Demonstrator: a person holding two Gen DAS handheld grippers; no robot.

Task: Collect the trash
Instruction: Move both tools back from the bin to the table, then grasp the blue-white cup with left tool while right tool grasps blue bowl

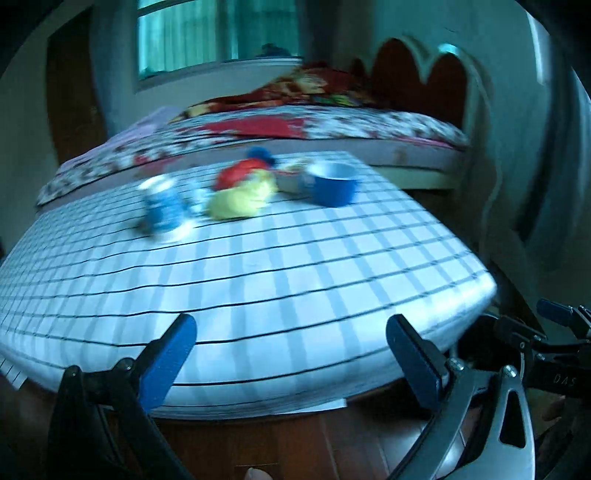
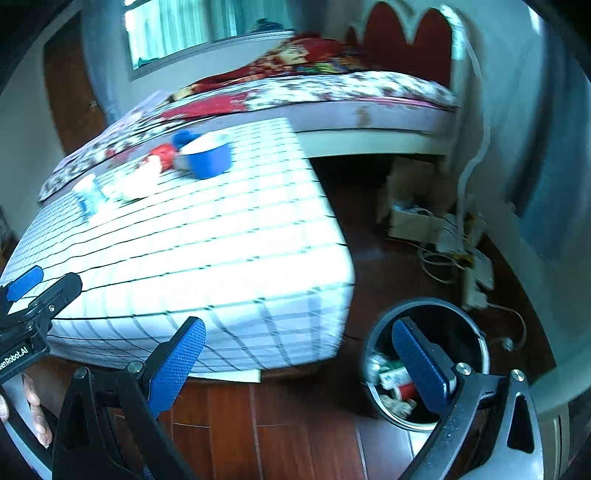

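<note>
Left wrist view
- Left gripper (image 1: 291,336): jaws spread wide and empty, held over the near edge of the table.
- Table (image 1: 258,280): covered in a white-and-blue checked cloth; near half bare.
- Trash on the table: a blurred cluster at the far end — a yellow crumpled piece (image 1: 240,201) with a red piece (image 1: 236,173) just behind it, and a blue-and-white cup (image 1: 162,206) to their left.
- Blue bowl (image 1: 334,184): upright, right of the yellow piece, near it.
- Seen only here: the yellow colour of the crumpled piece, and part of the right gripper at the right edge.

Right wrist view
- Right gripper (image 2: 299,354): jaws released, nothing between them, held off the table's near right corner over the floor.
- Trash bin (image 2: 476,328): dark, round, standing on the floor right of the table; the gripper's right finger lay across its opening.
- Bin contents (image 2: 393,376): several small items, white, green and red; kind too blurred to tell.
- Seen only here: the bin, a tangle of cables and boxes (image 2: 439,236) by the wall, and a hand (image 2: 35,417) at the lower left.

Surface and room
- Floor (image 2: 288,424): reddish-brown wood boards.
- Bed (image 1: 303,129): behind the table, floral cover, red scalloped headboard.
- Window (image 1: 218,33): above the bed's far side.
</note>
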